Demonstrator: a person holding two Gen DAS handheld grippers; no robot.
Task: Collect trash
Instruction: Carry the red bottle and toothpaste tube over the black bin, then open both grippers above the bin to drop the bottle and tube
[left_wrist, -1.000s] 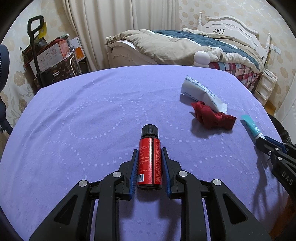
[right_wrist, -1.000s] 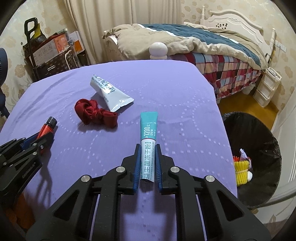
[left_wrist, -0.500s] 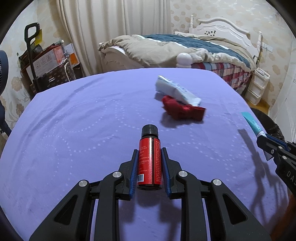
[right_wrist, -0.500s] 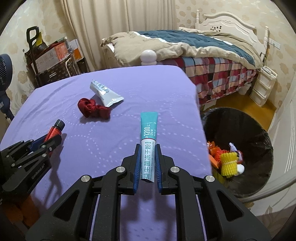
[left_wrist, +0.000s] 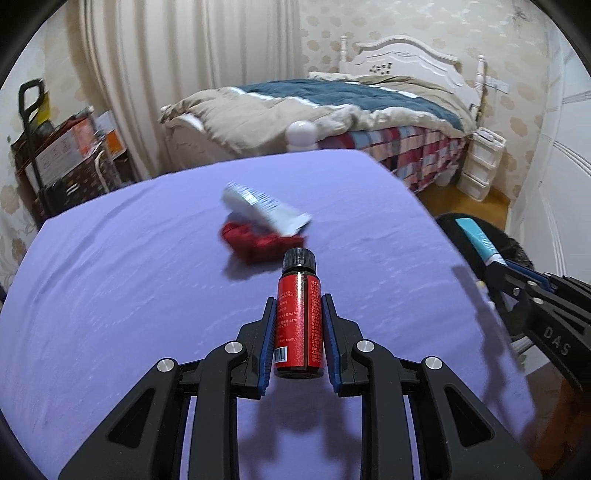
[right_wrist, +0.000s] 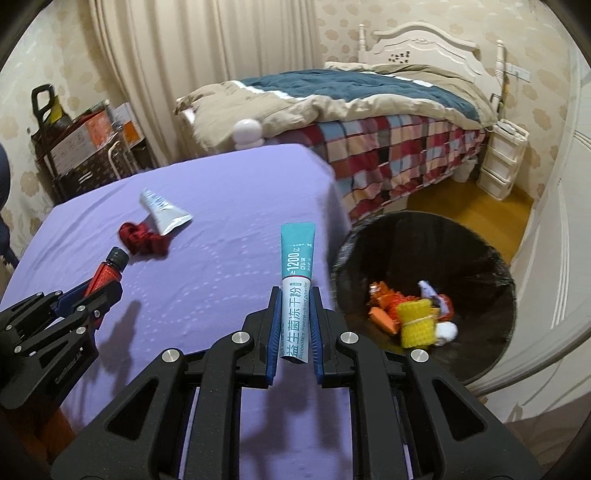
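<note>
My left gripper (left_wrist: 298, 314) is shut on a small red bottle (left_wrist: 297, 321) with a black cap, held above the purple table (left_wrist: 129, 295). My right gripper (right_wrist: 294, 295) is shut on a teal and white sachet (right_wrist: 296, 273), held over the table's right edge. The black trash bin (right_wrist: 476, 254) stands on the floor to the right and holds several pieces of trash (right_wrist: 410, 314). A white tube (right_wrist: 162, 212) and a crumpled red cloth (right_wrist: 142, 243) lie on the table. The right gripper (left_wrist: 517, 284) shows in the left wrist view.
A bed (right_wrist: 351, 99) with a beige quilt stands behind the table. A cart with boxes (right_wrist: 81, 147) is at the back left. White drawers (right_wrist: 504, 162) stand by the right wall. A white door (right_wrist: 554, 258) is close to the bin.
Both grippers have moved right toward the bin with their items still held. The bin now fills more of the right wrist view, and the tube and cloth have shifted left.
</note>
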